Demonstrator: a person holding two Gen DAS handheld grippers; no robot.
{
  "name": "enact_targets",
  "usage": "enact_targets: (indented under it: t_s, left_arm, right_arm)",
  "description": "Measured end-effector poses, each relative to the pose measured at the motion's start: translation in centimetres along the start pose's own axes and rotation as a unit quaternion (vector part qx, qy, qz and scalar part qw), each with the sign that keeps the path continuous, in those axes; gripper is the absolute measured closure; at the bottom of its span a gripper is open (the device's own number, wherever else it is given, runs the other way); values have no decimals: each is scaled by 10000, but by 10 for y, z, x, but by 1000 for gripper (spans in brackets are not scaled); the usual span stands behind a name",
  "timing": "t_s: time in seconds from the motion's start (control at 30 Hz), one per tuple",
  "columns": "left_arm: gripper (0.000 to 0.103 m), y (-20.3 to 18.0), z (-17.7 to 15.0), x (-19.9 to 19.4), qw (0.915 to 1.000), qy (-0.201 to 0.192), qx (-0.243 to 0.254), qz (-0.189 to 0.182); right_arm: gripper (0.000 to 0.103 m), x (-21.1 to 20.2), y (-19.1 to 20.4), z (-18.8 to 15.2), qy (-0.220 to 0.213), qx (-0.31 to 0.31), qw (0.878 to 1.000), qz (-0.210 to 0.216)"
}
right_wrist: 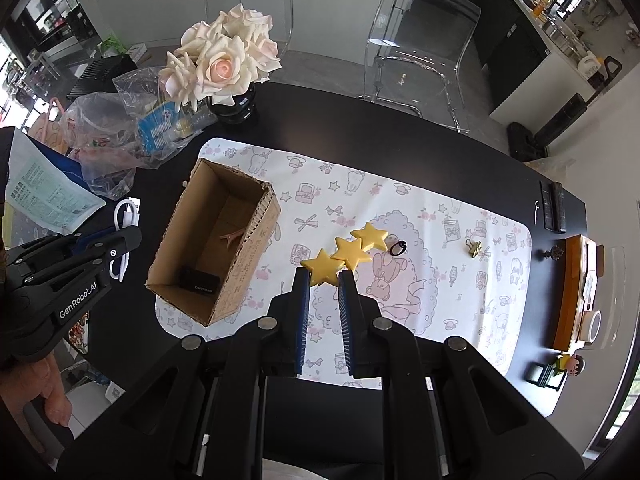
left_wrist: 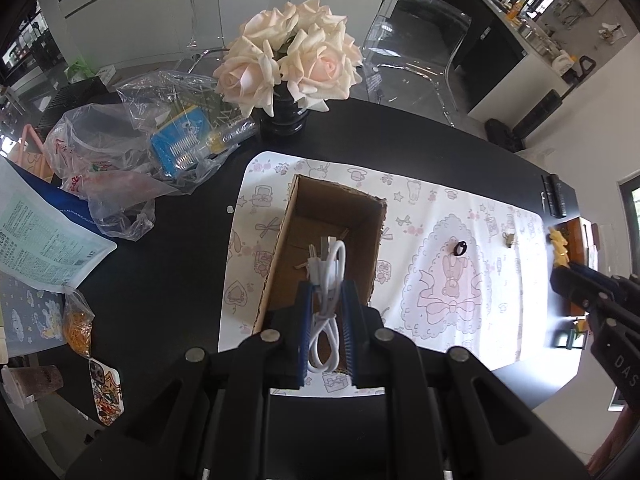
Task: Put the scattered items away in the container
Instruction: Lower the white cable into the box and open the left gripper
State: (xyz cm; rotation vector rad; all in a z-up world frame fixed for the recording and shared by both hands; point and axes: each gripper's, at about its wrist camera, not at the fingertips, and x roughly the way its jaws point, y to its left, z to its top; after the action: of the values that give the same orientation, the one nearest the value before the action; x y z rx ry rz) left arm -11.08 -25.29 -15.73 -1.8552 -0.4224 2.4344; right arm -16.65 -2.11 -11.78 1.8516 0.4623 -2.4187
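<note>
An open cardboard box [left_wrist: 288, 232] [right_wrist: 248, 240] stands on a patterned white mat [left_wrist: 460, 208] [right_wrist: 440, 280]. My left gripper [left_wrist: 327, 286] is shut on a coiled white cable [left_wrist: 330, 268] and hangs over the box's near end. In the right wrist view that gripper [right_wrist: 120, 236] shows at the left with the white cable [right_wrist: 122, 216]. My right gripper [right_wrist: 323, 274] is shut on a yellow clip of three stars [right_wrist: 346, 254], held above the mat right of the box. Inside the box lie a pink hair clip [right_wrist: 232, 236] and a small black item [right_wrist: 200, 284]. A black ring [right_wrist: 398, 249] [left_wrist: 460, 248] and a brass binder clip [right_wrist: 474, 249] [left_wrist: 509, 239] lie on the mat.
A vase of pale roses [left_wrist: 292, 64] [right_wrist: 224, 68] stands behind the box. Plastic bags [left_wrist: 120, 160] and a printed packet [left_wrist: 44, 232] crowd the left of the black table [right_wrist: 400, 140]. Clear chairs [right_wrist: 420, 40] stand beyond it. A wooden tray [right_wrist: 576, 292] and two black remotes [right_wrist: 554, 208] sit at the right.
</note>
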Motion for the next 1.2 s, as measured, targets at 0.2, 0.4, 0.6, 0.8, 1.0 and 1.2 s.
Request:
enact_targets:
  t_s: [0.2, 0.4, 0.6, 0.8, 1.0, 1.2]
  left_arm:
    - [88, 0, 3, 3, 10000, 4, -57, 8]
    - [87, -3, 4, 7, 10000, 47, 1, 6]
    - [38, -5, 3, 4, 9999, -39, 17, -111]
    - [0, -5, 2, 2, 9999, -83, -7, -66]
    - [0, -4, 1, 0, 10000, -82, -55, 9]
    - [0, 1, -5, -4, 9998, -78, -156, 51]
  right_arm:
    - [88, 33, -62, 0, -13, -43, 10000, -12]
    - [88, 56, -102, -5, -7, -55, 10000, -20]
    - [88, 63, -119, -10, -16, -46, 10000, -38]
    - [88, 60, -121, -13, -18, -94, 10000, -6]
    - [88, 60, -120, -11, -57, -141, 9999, 49]
    - [88, 61, -107, -5, -114, -279, 9994, 167]
